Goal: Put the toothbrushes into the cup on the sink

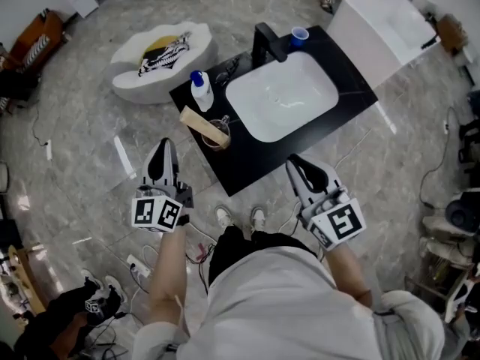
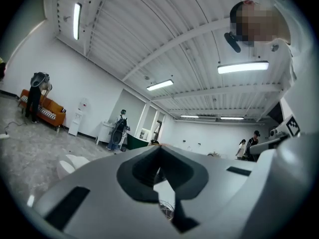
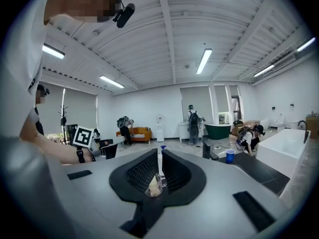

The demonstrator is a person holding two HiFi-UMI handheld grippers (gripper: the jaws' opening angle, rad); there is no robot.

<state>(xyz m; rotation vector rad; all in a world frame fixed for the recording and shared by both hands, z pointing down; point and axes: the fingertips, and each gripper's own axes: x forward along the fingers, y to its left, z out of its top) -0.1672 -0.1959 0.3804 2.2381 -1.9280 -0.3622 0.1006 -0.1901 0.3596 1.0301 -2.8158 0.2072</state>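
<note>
While both pairs of jaws are pressed together with nothing between them, the left hand-held gripper (image 1: 163, 150) and the right hand-held gripper (image 1: 297, 163) are empty and hover in front of the worktop (image 1: 247, 163), on either side of its near corner. From the left hand-held gripper the glass cup (image 1: 218, 136) lies ahead and a little to the right, beside the short left edge of the worktop. From the right one it lies ahead and clearly to the left, across the near corner. The left one is the nearer, in my judgement.

A long beige thing (image 1: 201, 122) leans in this cup. Its long axis runs from the mouth of the cup out toward the left edge, tilted and not upright. I take it for the toothbrushes, but it is too small to tell handles, bristles or number. It looks pale like wood, straight and stiff. Behind it a white bottle (image 1: 201, 92) with a blue cap stands near the left corner, and the white basin (image 1: 281, 96) fills the middle.
</note>
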